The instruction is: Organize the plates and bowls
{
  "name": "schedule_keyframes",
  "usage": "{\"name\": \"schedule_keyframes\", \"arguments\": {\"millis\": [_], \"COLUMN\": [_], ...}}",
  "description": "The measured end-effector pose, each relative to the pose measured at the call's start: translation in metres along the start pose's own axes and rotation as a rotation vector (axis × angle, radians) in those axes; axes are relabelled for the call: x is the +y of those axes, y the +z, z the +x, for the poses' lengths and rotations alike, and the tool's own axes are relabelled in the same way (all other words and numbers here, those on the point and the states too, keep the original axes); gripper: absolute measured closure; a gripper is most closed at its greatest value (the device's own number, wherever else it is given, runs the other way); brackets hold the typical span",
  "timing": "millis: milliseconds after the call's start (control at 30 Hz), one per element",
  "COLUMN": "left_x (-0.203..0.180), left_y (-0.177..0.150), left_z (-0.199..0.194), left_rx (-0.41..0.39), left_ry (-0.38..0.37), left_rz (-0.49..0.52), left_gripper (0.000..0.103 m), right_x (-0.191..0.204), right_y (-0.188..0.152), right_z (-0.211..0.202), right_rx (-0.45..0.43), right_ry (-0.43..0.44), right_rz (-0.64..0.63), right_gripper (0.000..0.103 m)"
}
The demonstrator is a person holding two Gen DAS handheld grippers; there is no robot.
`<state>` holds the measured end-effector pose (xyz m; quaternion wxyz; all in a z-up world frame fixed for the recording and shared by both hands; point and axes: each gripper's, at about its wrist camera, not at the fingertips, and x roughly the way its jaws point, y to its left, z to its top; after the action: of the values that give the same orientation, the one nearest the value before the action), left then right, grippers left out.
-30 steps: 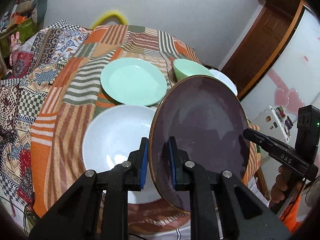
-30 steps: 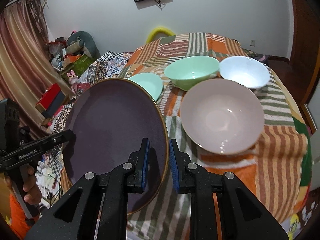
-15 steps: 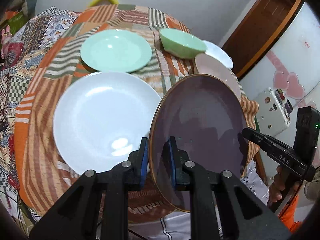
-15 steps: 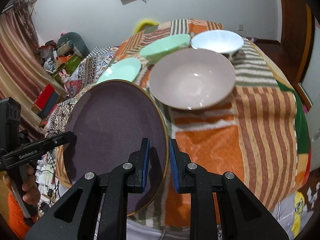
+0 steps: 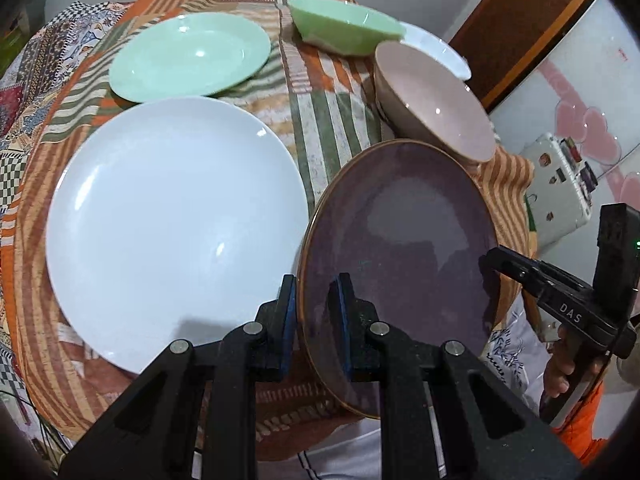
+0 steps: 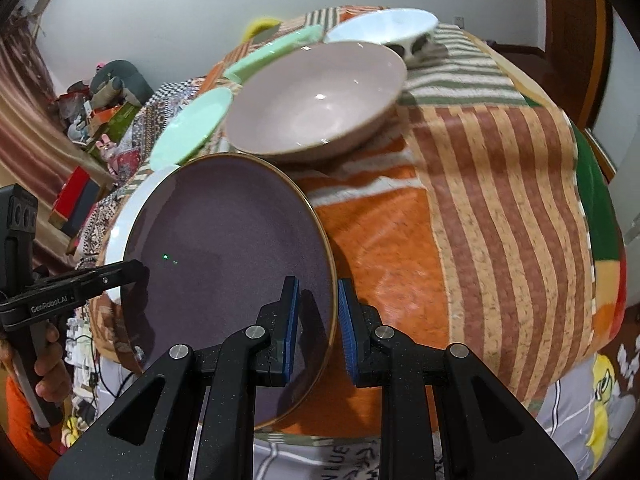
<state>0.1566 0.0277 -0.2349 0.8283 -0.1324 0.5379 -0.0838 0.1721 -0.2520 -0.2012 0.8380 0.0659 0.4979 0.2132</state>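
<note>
Both tools grip 1 purple plate w/ a thin gold rim, held tilted above the near edge of the worktop, which wears a striped orange-and-brown patchwork cloth. The left tool is clamped on the plate's near-left rim, blue pads either side of the edge. The right tool is clamped the same way on the near-right rim. In the left wrist view the right tool shows at the far right, its tip on the plate's edge, w/ a hand wrapped round its handle. In the right wrist view the left tool shows at the left edge, also at the plate's rim.

Just left of the purple plate lies a big white plate, flat on the cloth; the purple plate's edge overlaps it in view, but can't tell if they touch. Beyond that sits a mint-green plate. To the right, a pink bowl sits just behind the purple plate. Further back: a green bowl and a white bowl, close together.
</note>
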Motion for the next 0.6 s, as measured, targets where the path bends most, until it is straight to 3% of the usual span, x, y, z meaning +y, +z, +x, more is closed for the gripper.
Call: {"name": "schedule_keyframes", "arguments": {"millis": [600], "left_x": [-0.009], "left_y": [0.018], "left_z": [0.031], "left_rx": [0.030], "left_ry": [-0.003], "left_rz": [0.003], "left_gripper": [0.086], "right_x": [-0.034], "right_y": [0.005], "right_z": [-0.009], "right_rx": [-0.006], "right_ry": [-0.026], "right_rz": [0.055], "right_gripper": [0.083]}}
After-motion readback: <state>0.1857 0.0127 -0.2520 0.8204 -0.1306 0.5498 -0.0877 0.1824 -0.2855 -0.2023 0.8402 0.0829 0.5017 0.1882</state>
